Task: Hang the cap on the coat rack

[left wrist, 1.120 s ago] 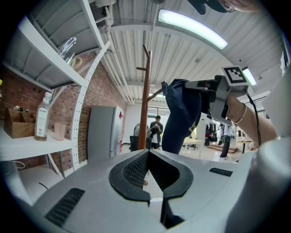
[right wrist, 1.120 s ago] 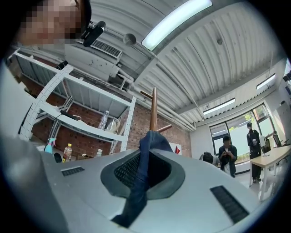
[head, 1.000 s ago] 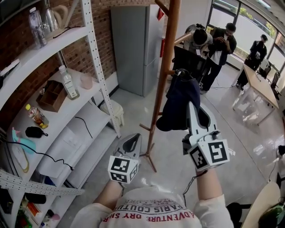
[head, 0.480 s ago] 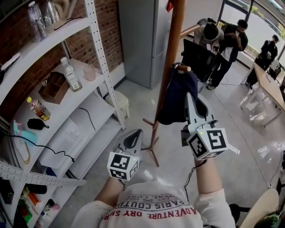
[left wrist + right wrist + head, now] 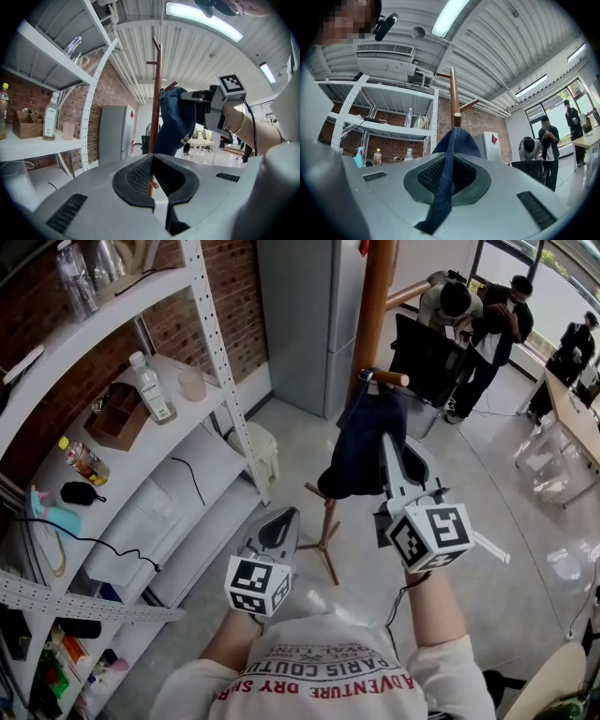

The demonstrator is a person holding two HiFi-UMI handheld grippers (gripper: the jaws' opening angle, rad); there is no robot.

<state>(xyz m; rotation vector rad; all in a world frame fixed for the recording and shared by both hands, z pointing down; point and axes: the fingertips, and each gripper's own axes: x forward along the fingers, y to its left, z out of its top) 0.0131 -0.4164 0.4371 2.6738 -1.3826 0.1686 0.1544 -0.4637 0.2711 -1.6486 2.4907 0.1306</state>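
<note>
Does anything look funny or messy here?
Nothing is spilled or broken. Only the dark blue cap looks odd: it droops all crumpled just below a peg of the coat rack, pinched in the shut right gripper. Whether it is hooked on the peg cannot be told.

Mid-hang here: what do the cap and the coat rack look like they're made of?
Cap: looks like soft navy woven fabric, probably cotton, with a matte finish. It creases and hangs limp rather than holding its shape.
Coat rack: seems to be wood, reddish-brown with a slight sheen, perhaps varnished. The pole is round, and the pegs show paler ends.
</note>
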